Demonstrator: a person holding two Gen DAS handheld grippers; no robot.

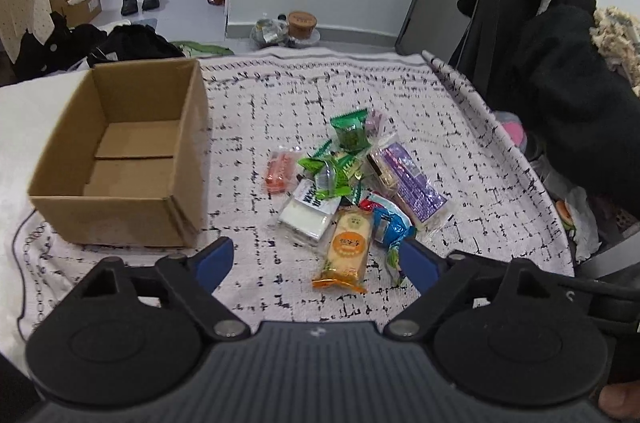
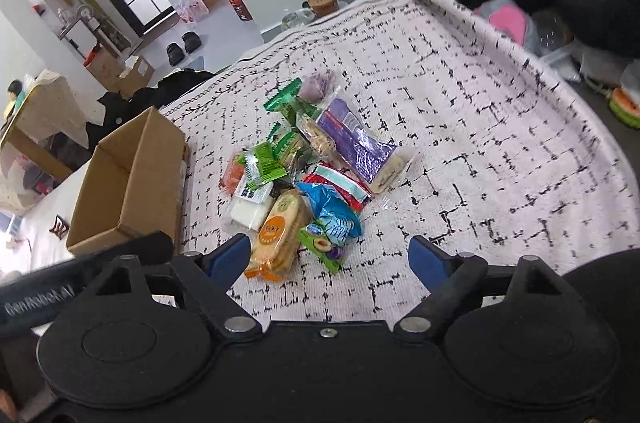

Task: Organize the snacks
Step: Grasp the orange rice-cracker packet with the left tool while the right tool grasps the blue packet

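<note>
A: Left claw (image 1: 316, 263) spread wide, blue pads empty, hovering low over the near end of the snack pile. Right claw (image 2: 330, 259) likewise spread, nothing pinched, aimed at the same heap from the other side.

B: Nearest to both?

A: Orange-and-cream wrapped cracker pack (image 1: 347, 250), lying flat between the left pads; beside it a crinkled blue foil packet (image 1: 387, 223). Farther out, small green sachets (image 1: 334, 171), a long purple wrapped bar (image 1: 412, 183), a white block in clear film (image 1: 306, 217), an orange-red packet (image 1: 279, 171).

B: Why heaped mid-bed?

A: Probably dumped for sorting; open brown cardboard box (image 1: 120, 159) set just beside, toward the left edge of the black-flecked white bedspread (image 1: 460, 151), empty and within easy reach.

B: Hidden bits?

A: Lower wrappers buried under others, labels too small to read. Box's near inner wall out of sight. Right edge of the bed lost behind dark clothing (image 1: 560, 63).
</note>
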